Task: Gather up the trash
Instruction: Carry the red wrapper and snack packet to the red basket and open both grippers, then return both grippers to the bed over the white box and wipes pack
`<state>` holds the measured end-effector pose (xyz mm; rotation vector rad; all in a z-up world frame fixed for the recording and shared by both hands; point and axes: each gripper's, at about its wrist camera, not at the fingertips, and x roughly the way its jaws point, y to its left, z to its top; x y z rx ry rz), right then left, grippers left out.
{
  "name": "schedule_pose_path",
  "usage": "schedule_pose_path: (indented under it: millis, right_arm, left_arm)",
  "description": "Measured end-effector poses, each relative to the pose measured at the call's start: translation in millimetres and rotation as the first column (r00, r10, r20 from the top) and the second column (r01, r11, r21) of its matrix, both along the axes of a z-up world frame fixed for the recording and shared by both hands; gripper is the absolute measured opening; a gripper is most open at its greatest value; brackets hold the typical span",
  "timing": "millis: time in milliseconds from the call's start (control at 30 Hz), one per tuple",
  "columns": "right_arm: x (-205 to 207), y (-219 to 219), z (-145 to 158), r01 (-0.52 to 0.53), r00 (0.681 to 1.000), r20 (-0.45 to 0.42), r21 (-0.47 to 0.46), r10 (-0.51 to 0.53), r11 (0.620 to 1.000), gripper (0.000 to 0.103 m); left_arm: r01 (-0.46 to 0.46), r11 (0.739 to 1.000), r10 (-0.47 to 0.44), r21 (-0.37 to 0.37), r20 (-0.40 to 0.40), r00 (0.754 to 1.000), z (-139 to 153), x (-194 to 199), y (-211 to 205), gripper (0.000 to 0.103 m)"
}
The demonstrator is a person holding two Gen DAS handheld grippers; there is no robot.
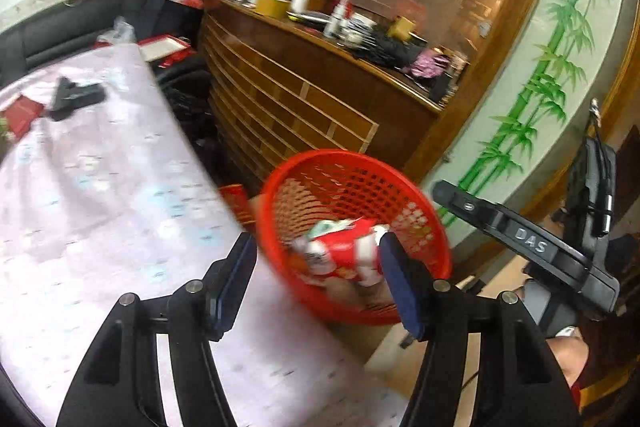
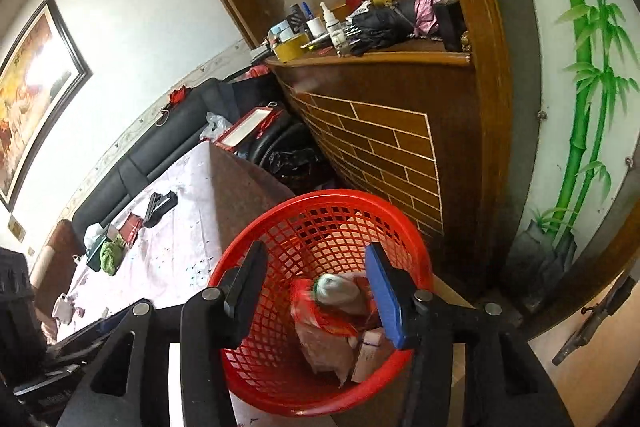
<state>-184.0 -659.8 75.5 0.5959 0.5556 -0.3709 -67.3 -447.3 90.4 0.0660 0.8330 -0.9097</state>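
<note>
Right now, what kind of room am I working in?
Most likely a home living room: a dark sofa along the wall under a framed painting, a cloth-covered table, and a cluttered wooden counter. The red mesh basket holding trash sits beside the table.

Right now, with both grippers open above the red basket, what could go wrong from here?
1. The red mesh basket stands at the table's edge; a bump from either gripper could tip it.
2. The red-and-white wrapper looks blurred between the left gripper fingers, so it may land short of the bottom.
3. The right gripper hangs close to the rim and could snag the mesh.
</note>
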Motion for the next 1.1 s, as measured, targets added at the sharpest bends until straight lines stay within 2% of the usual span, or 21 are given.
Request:
schedule_pose_path:
  millis: [133,367,467,633,833,933,1100]
  right_arm:
    - [-2,20,2,-0.048,0.999,0.011,-0.005,0.048,0.999,0.055]
    - [12,94,11,-0.197,0.980,-0.007,-0.053,0.197,0.979,0.059]
    - [24,133,13,-0.279,0.960,-0.021,-0.075,0.279,0.957,0.060]
    - [48,196,11,-0.408,0.913,-0.062,-0.088,0.404,0.909,0.060]
    - [84,276,3,-0.571,0.818,-0.108,-0.036,0.565,0.820,0.060]
    - [111,325,-5,-0.647,0.754,-0.139,0.007,0.642,0.762,0.060]
    - [160,394,-24,-0.714,0.675,-0.199,0.069,0.711,0.697,0.060]
  left_arm:
    - [-0.033,0.999,0.032,0.015,0.029,0.999,6,-5,35,0.063]
    - [-0.117,0.992,0.114,0.049,0.068,0.991,9,-18,113,0.064]
    - [-0.168,0.984,0.163,0.063,0.078,0.983,9,-19,151,0.064]
    - [-0.271,0.962,0.268,0.043,0.065,0.961,7,-15,223,0.065]
    - [-0.488,0.872,0.484,0.033,0.090,0.871,4,-4,331,0.065]
    - [-0.588,0.809,0.586,0.015,0.069,0.807,0,4,390,0.065]
    - [-0.680,0.733,0.680,-0.016,0.028,0.732,-5,7,452,0.065]
